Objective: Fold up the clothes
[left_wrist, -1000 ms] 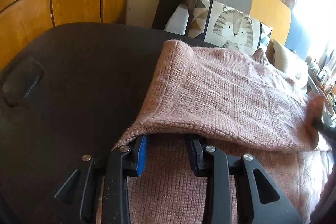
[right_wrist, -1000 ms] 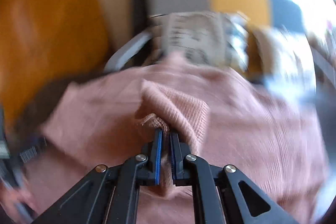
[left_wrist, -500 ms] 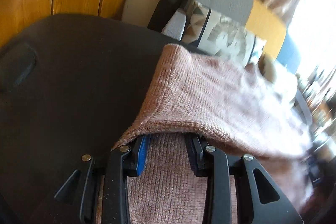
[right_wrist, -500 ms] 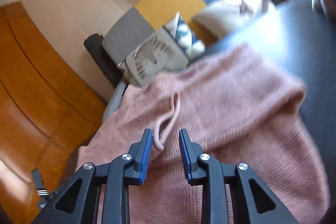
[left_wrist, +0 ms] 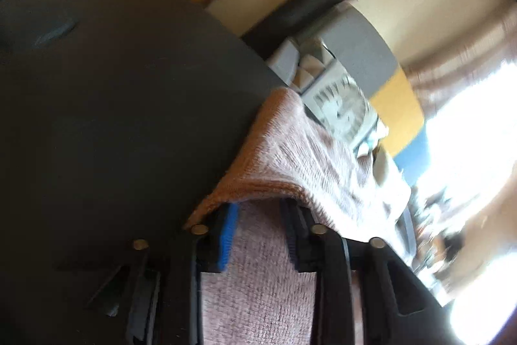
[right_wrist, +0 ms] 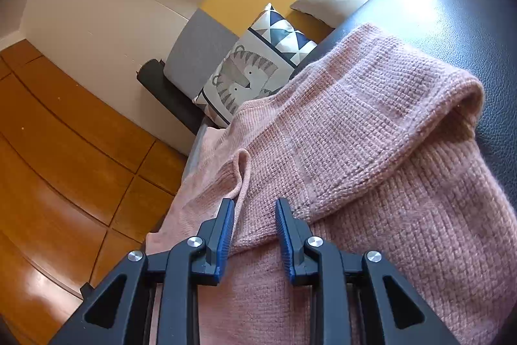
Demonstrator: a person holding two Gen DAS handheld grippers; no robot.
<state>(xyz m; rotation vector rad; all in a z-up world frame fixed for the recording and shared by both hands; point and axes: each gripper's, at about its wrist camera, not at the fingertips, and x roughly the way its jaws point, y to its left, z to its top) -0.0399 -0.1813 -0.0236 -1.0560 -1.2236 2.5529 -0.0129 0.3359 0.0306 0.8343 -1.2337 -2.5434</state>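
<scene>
Knit sweater (right_wrist: 371, 131): folded flap lay on the dark table (right_wrist: 452, 8).
Right gripper (right_wrist: 255, 215): had let go, jaws spread.
Left gripper (left_wrist: 261, 215): closing under the flap; grip unclear.

The sweater (right_wrist: 371, 151) lies on the table (right_wrist: 452, 5) directly ahead of the right gripper (right_wrist: 255, 209), its folded flap over the lower layer; the tiger cushion (right_wrist: 242, 80) sits beyond it on the sofa (right_wrist: 200, 47); the floor (right_wrist: 64, 167) lies left.
</scene>
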